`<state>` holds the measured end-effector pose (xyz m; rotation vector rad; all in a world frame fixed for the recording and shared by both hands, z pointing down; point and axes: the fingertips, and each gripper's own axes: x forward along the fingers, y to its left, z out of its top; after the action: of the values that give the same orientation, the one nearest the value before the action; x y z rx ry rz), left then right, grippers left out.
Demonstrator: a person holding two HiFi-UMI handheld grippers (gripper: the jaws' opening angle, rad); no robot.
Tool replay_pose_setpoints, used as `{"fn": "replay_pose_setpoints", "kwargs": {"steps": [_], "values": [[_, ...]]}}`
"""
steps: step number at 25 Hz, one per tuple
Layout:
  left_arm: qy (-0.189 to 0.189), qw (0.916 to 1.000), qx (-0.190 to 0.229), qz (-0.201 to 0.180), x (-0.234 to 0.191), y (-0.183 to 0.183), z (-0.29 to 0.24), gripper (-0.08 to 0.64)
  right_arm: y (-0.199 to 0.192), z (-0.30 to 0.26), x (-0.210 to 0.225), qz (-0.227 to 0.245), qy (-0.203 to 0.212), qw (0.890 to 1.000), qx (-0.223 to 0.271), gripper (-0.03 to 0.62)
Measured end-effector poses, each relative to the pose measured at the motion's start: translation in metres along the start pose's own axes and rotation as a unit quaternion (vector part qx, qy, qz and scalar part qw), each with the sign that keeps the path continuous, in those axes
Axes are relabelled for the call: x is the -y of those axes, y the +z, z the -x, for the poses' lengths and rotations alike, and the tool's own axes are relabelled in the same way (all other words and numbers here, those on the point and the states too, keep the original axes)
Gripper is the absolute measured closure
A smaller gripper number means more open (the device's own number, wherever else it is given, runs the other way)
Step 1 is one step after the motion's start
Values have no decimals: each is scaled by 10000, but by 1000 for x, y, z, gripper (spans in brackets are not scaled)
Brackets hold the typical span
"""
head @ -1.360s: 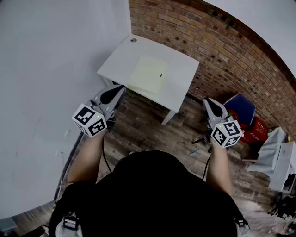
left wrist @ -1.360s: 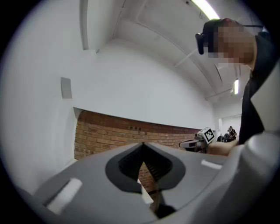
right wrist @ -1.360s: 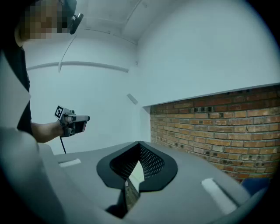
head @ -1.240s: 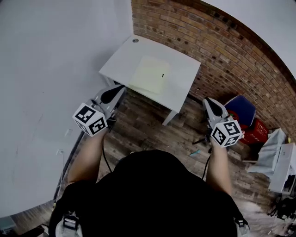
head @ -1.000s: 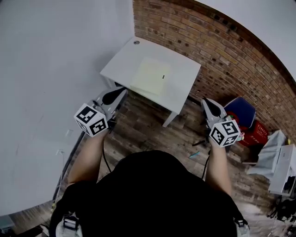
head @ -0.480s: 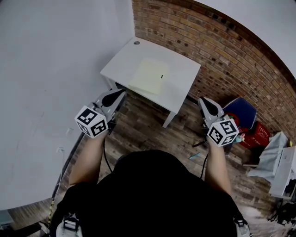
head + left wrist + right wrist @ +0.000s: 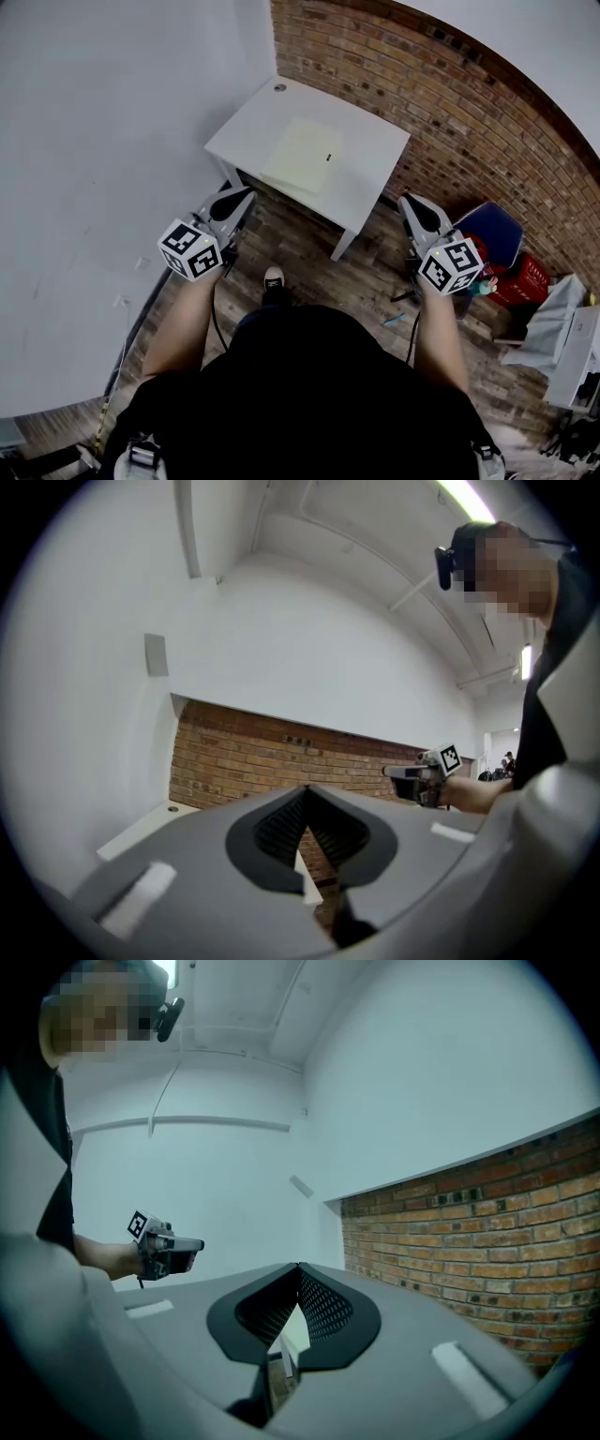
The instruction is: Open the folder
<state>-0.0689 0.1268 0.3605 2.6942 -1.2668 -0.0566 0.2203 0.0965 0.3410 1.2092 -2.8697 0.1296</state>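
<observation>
A closed pale yellow-green folder (image 7: 303, 156) lies flat on the small white table (image 7: 267, 117), with a small black mark near its right edge. Both grippers hang in the air in front of the table, apart from it and pointing level. My left gripper (image 7: 241, 196) is shut and empty, just short of the table's near left edge. The right gripper (image 7: 406, 201), jaws also meeting at the tips with nothing between them, hovers off the table's right corner. In the left gripper view the jaws (image 7: 307, 787) are closed, with the table (image 7: 136, 833) beyond. The right gripper view shows closed jaws (image 7: 298, 1266).
A brick wall (image 7: 450, 103) runs behind the table and a white wall (image 7: 103, 141) along its left. A blue seat (image 7: 494, 228), a red crate (image 7: 527, 277) and white furniture (image 7: 572, 337) stand at the right. A small round fitting (image 7: 279, 87) sits at the table's far corner. My shoe (image 7: 273, 277) rests on the wooden floor.
Both grippers have drifted slightly inward and closer to the table, the left one sinking a little. A shoe has come into view on the floor as the person steps forward.
</observation>
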Motion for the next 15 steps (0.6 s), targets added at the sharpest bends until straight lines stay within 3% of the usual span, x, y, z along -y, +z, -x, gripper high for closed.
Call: {"fn": "replay_pose_setpoints", "kwargs": {"steps": [7, 15], "values": [[-124, 9997, -173, 119, -15, -18, -24, 558, -6, -16, 8, 26, 0, 9999, -104, 591], [-189, 9996, -206, 82, -50, -14, -53, 558, -10, -48, 31, 11, -127, 9997, -214, 591]]}}
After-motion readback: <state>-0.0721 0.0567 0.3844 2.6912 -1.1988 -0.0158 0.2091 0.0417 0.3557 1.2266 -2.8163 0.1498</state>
